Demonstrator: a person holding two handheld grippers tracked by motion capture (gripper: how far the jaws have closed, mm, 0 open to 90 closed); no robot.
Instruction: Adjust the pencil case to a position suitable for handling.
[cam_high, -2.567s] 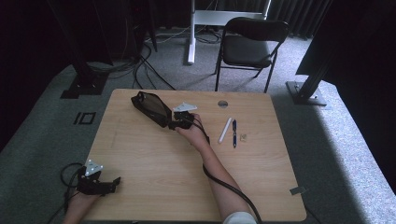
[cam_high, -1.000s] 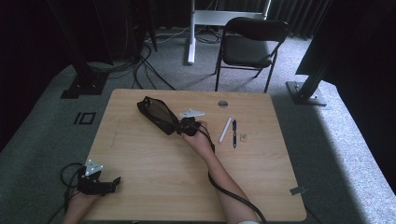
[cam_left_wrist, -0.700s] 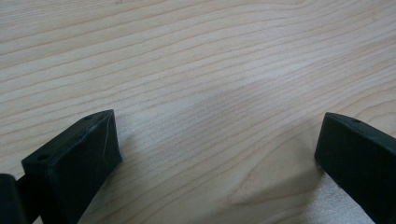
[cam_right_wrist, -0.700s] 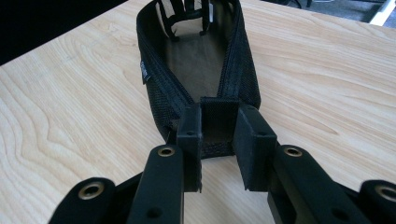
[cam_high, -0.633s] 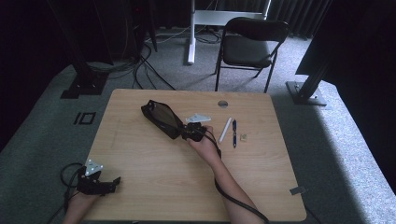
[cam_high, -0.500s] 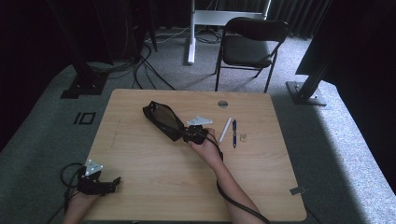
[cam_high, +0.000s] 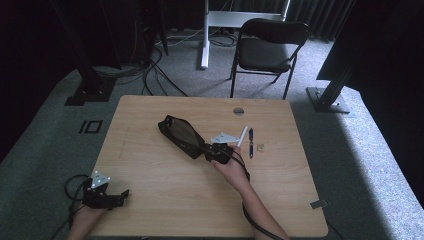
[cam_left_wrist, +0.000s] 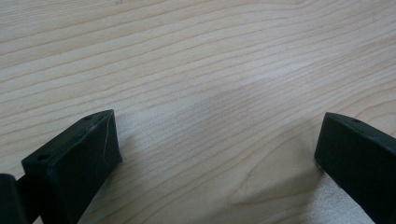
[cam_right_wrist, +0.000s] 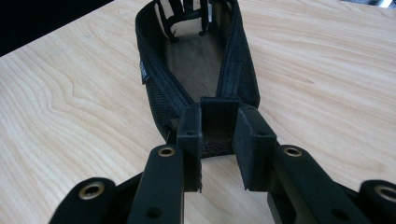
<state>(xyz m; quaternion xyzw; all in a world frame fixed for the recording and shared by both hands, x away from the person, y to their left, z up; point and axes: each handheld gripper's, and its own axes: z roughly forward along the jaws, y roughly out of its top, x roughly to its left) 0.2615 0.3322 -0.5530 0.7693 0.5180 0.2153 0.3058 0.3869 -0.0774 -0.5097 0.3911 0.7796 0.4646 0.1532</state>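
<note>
Light wooden rectangular table (cam_high: 165, 200), round grommet hole (cam_high: 238, 111) near far edge. Black mesh zip pouch (cam_high: 180, 135) lies open, near end at right tongs (cam_high: 210, 151). White pen (cam_high: 242, 136), dark blue pen (cam_high: 251, 141), small tan scrap (cam_high: 261, 147) lie just right of right tongs. Left tongs (cam_high: 117, 196) rest at near-left corner.

Grey carpet floor (cam_high: 380, 150), black folding chair (cam_high: 267, 47), dark curtains (cam_high: 320, 15), cables (cam_high: 150, 70), wooden table (cam_high: 160, 200).

black mesh pouch (cam_high: 180, 136), pale wood-grain table (cam_high: 150, 200), white pen (cam_high: 242, 136)
</note>
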